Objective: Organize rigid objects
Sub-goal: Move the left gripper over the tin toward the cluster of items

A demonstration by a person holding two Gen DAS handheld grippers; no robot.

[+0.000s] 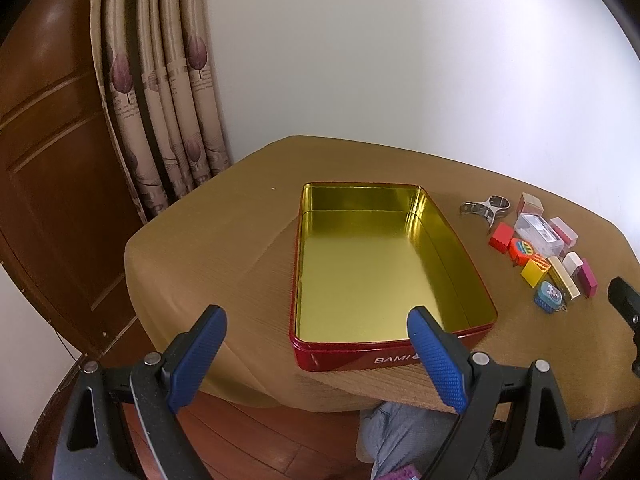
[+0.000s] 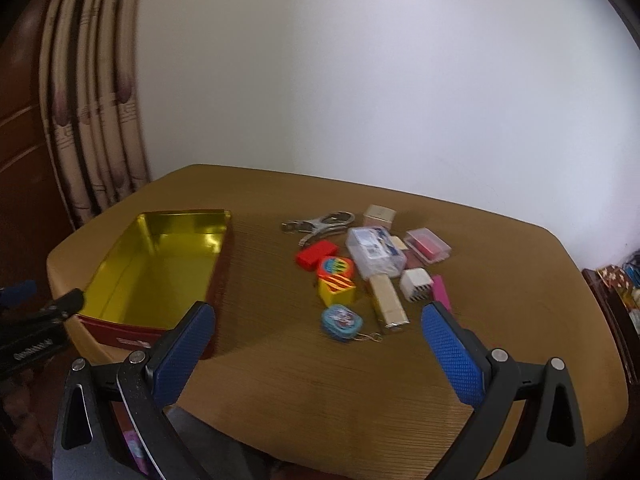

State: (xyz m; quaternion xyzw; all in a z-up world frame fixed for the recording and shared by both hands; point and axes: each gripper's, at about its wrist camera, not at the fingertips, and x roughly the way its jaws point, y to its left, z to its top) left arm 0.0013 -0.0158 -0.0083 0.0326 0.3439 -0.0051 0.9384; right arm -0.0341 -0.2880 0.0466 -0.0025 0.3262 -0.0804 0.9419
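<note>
An open red tin with a gold inside stands empty on the table; it also shows in the right wrist view. To its right lies a cluster of small items: a metal tool, a red block, a yellow striped block, a blue round case, a gold bar, a clear box and a pink stick. My left gripper is open and empty at the tin's near edge. My right gripper is open and empty just before the blue case.
The brown table stands against a white wall. A patterned curtain and a wooden door are at the left. A person's knees show under the table's near edge. Shelved items sit at the far right.
</note>
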